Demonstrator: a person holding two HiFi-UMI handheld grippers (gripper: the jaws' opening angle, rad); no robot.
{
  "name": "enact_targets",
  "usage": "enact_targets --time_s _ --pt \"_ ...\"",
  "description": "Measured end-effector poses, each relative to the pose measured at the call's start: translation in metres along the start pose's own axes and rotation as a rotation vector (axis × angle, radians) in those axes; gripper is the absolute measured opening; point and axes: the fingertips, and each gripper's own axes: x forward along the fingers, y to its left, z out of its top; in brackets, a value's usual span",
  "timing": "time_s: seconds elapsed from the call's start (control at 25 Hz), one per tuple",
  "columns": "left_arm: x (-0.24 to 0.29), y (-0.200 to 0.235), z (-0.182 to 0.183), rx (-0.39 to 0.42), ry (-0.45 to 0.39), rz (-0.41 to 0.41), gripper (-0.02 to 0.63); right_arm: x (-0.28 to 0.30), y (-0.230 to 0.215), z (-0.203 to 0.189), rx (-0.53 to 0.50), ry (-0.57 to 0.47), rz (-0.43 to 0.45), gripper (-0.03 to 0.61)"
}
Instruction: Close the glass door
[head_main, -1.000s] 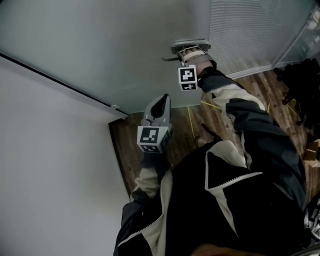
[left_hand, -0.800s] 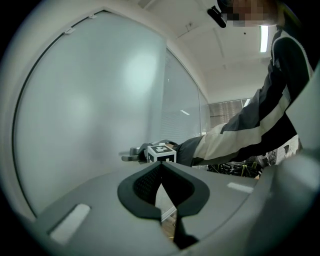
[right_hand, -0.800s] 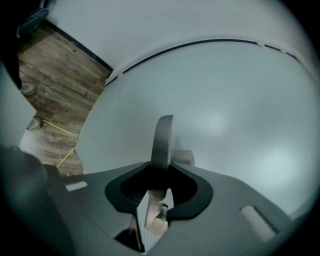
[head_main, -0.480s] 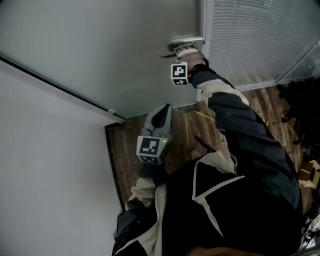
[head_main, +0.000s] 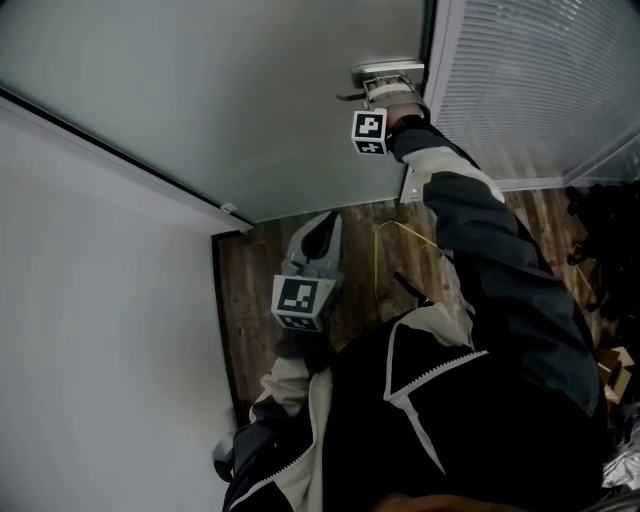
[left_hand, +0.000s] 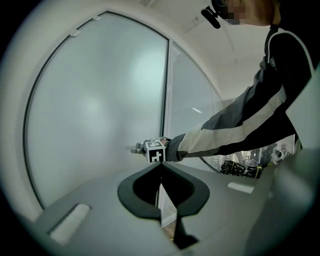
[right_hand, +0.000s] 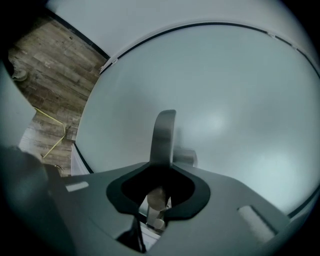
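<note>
1. Glass door (head_main: 250, 100): frosted, pale grey pane, upright; its free edge stands just beside the white frame (head_main: 441, 30). Whether it is latched cannot be told.
2. Lever handle (head_main: 383, 72): silver metal, mounted near that free edge, lever pointing away from it.

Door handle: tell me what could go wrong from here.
The right gripper, whose jaws have just been closing on the door handle, grips only a smooth metal lever, so it might slip off. The glass door stands close to the frame; a hard swing could slam it.
</note>
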Motion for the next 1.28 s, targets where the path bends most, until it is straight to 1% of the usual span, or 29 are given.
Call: enact_targets --time_s 0.16,0.36,0.44,0.52,0.56,0.6,0.64,0.68,0.76,0.84,0.88,0.92,1.0,1.08,1.16,1.24,1.28 --pt "0.003 0.005 0.001 -0.001 0.0 0.012 0.005 0.006 0.0 0.0 0.0 0.002 0.014 0.071" --pt "-0.012 0.009 -0.025 -0.008 -0.007 0.026 0.005 0.005 0.026 0.012 -0.017 0.009 0.005 0.067" --pt "-0.013 0.011 -0.022 -0.007 -0.004 0.029 0.005 0.005 0.02 0.009 -0.01 0.009 0.004 0.067" --pt "-0.011 0.014 -0.008 -0.004 0.001 0.03 0.005 0.008 0.007 0.002 -0.004 0.007 0.013 0.064" --pt "-0.011 0.016 -0.004 -0.001 0.002 0.033 0.005 0.008 0.005 0.0 0.002 0.006 0.024 0.074" --pt "-0.012 0.019 -0.002 0.0 0.003 0.037 0.005 0.008 0.006 -0.001 0.01 0.005 0.037 0.104" --pt "-0.014 0.021 -0.002 -0.001 0.005 0.039 0.005 0.007 0.009 -0.001 0.023 0.004 0.049 0.153" --pt "-0.016 0.022 -0.002 -0.001 0.005 0.04 0.005 0.005 0.011 -0.002 0.039 0.003 0.052 0.219" --pt "-0.019 0.025 -0.001 -0.005 0.002 0.033 0.005 -0.004 0.01 -0.004 0.087 -0.004 0.041 0.284" --pt "-0.021 0.027 0.0 -0.018 -0.008 0.023 0.005 -0.022 0.006 -0.004 0.185 -0.033 0.034 0.291" --pt "-0.021 0.028 0.0 -0.031 -0.017 0.018 0.005 -0.035 0.004 -0.003 0.269 -0.064 0.039 0.287" --pt "-0.021 0.029 0.001 -0.045 -0.026 0.012 0.005 -0.051 0.004 0.0 0.377 -0.108 0.051 0.276" --pt "-0.018 0.029 0.002 -0.068 -0.039 -0.001 0.005 -0.091 0.006 0.004 0.624 -0.208 0.086 0.255" --pt "-0.014 0.03 0.004 -0.082 -0.046 -0.015 0.005 -0.137 0.011 0.008 0.851 -0.3 0.13 0.202" --pt "-0.012 0.031 0.008 -0.089 -0.052 -0.027 0.005 -0.183 0.016 0.014 1.045 -0.385 0.181 0.156" --pt "-0.014 0.035 0.014 -0.091 -0.057 -0.038 0.005 -0.226 0.016 0.024 1.208 -0.465 0.21 0.098" --pt "-0.016 0.037 0.017 -0.096 -0.062 -0.04 0.005 -0.247 0.016 0.03 1.274 -0.501 0.217 0.071"
